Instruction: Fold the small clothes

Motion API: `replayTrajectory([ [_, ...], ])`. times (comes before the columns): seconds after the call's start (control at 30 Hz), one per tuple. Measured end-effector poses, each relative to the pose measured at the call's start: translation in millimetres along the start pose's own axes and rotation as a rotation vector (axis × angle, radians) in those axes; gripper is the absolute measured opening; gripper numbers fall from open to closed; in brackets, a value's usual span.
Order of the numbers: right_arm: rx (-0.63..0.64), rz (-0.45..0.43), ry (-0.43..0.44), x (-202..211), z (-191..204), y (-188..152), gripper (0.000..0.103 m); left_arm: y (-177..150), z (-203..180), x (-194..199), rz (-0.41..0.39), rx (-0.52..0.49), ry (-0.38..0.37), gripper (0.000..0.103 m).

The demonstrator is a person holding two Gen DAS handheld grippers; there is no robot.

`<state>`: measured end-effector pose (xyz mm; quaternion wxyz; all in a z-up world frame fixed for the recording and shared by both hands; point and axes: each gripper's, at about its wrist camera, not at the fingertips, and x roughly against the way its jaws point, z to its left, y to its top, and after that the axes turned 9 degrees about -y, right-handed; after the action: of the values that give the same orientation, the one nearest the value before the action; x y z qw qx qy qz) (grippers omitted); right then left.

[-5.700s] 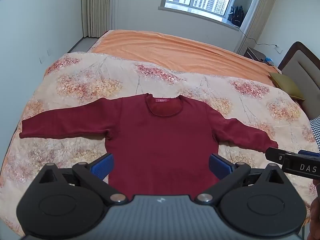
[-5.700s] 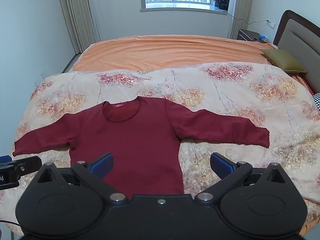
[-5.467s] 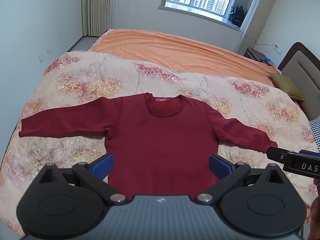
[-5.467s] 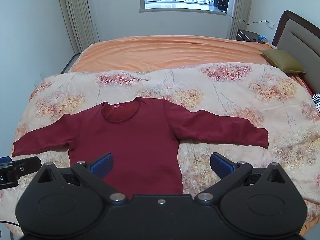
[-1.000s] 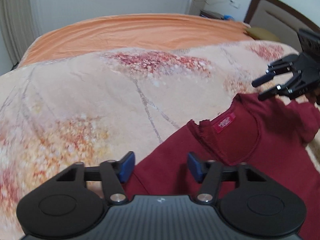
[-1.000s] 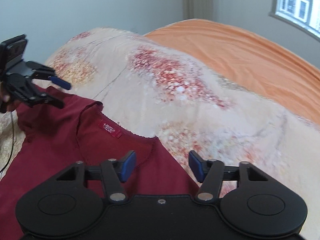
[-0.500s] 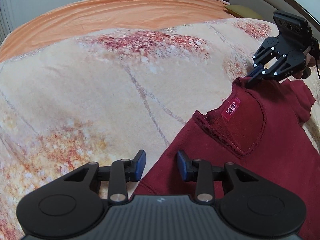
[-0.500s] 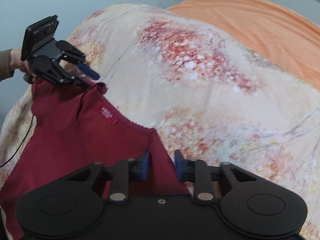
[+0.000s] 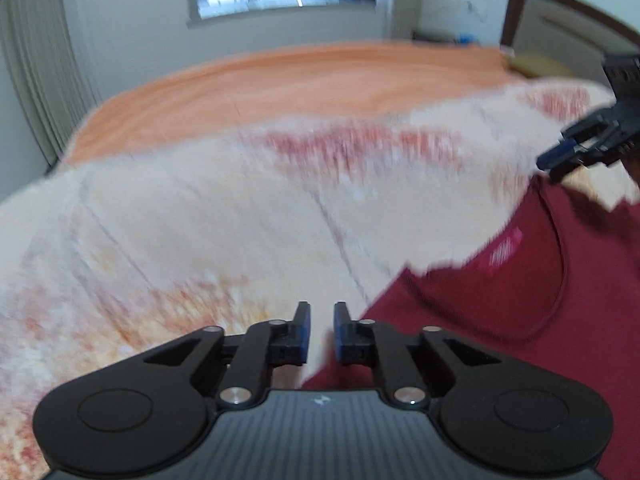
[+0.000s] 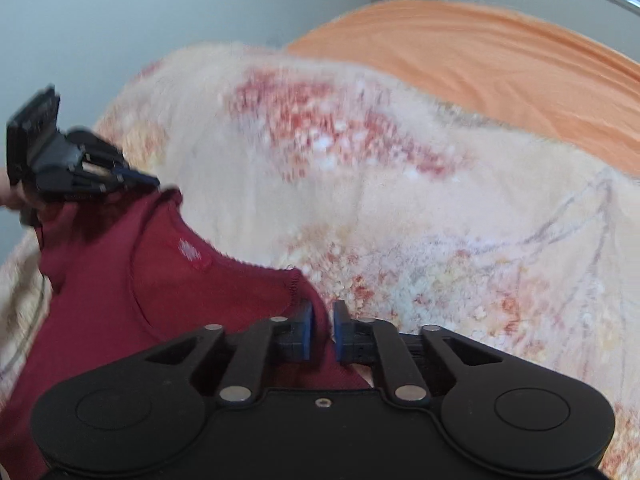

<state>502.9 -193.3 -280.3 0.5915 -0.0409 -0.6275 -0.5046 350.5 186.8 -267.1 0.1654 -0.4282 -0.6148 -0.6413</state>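
Nearest: left gripper (image 9: 319, 332) with jaws closing, narrow gap, edge of the red sweater (image 9: 520, 340) just under its right pad; from the right wrist view, shoulder cloth peaked up to its tips, so apparently pinched. Right gripper (image 10: 322, 330) with jaws opening, red cloth of the other shoulder between the pads but seemingly not pressed. Sweater spread on the floral quilt (image 9: 200, 220), neckline between the two grippers.

Probably the first fold: taking both shoulders to carry the top edge over. Next calls for a firm re-grip at the right shoulder, then an even lift on both sides.

Pink neck label (image 9: 506, 248): too blurred to read. Beyond: orange sheet (image 9: 280, 80), no writing.
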Motion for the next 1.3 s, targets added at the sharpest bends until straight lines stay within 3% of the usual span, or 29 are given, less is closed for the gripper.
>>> replayTrajectory([
  [0.03,-0.03,-0.051,0.002,22,-11,-4,0.052,4,-3,10,-0.032,0.0,-0.004,0.046],
  [0.07,-0.047,-0.079,-0.011,42,-22,-9,0.059,9,-9,16,-0.058,-0.003,-0.013,0.059],
  [0.23,-0.114,0.009,-0.045,86,-82,-60,0.058,38,-59,1,-0.071,-0.03,-0.184,0.059],
  [0.4,-0.131,0.116,-0.023,66,-90,-105,0.046,58,-143,-60,0.009,-0.099,-0.393,0.059],
  [0.47,-0.163,0.113,0.013,59,-89,-114,0.037,59,-178,-88,0.065,-0.11,-0.447,0.059],
  [0.5,-0.165,0.109,0.031,57,-87,-117,0.028,60,-190,-103,0.092,-0.123,-0.448,0.059],
  [0.53,-0.149,0.106,0.043,58,-84,-118,0.0,60,-201,-115,0.114,-0.14,-0.426,0.059],
  [0.6,-0.12,0.063,0.022,69,-80,-118,0.0,63,-215,-134,0.124,-0.146,-0.354,0.056],
  [0.7,-0.194,-0.053,-0.039,95,-96,-117,0.0,67,-217,-157,0.126,-0.072,-0.271,0.055],
  [0.8,-0.181,-0.021,-0.152,95,-95,-129,0.0,63,-228,-174,0.174,-0.122,-0.191,0.058],
  [0.83,-0.192,-0.016,-0.156,97,-96,-134,0.004,64,-233,-172,0.167,-0.144,-0.172,0.058],
  [0.87,-0.227,-0.032,-0.155,105,-100,-139,0.018,66,-236,-167,0.153,-0.147,-0.164,0.058],
  [0.93,-0.328,-0.14,-0.149,146,-115,-156,0.033,70,-238,-150,0.109,-0.147,-0.167,0.058],
  [0.97,-0.372,-0.19,-0.171,170,-121,-166,0.046,72,-241,-142,0.089,-0.155,-0.171,0.058],
  [1.03,-0.464,-0.264,-0.263,222,-138,-199,0.059,75,-250,-128,0.062,-0.171,-0.197,0.064],
  [1.2,-0.774,-0.292,-0.463,319,-172,-316,0.06,82,-292,-122,0.036,-0.193,-0.323,0.067],
  [1.3,-0.925,-0.268,-0.453,333,-177,-370,0.056,83,-320,-133,0.067,-0.211,-0.384,0.068],
])
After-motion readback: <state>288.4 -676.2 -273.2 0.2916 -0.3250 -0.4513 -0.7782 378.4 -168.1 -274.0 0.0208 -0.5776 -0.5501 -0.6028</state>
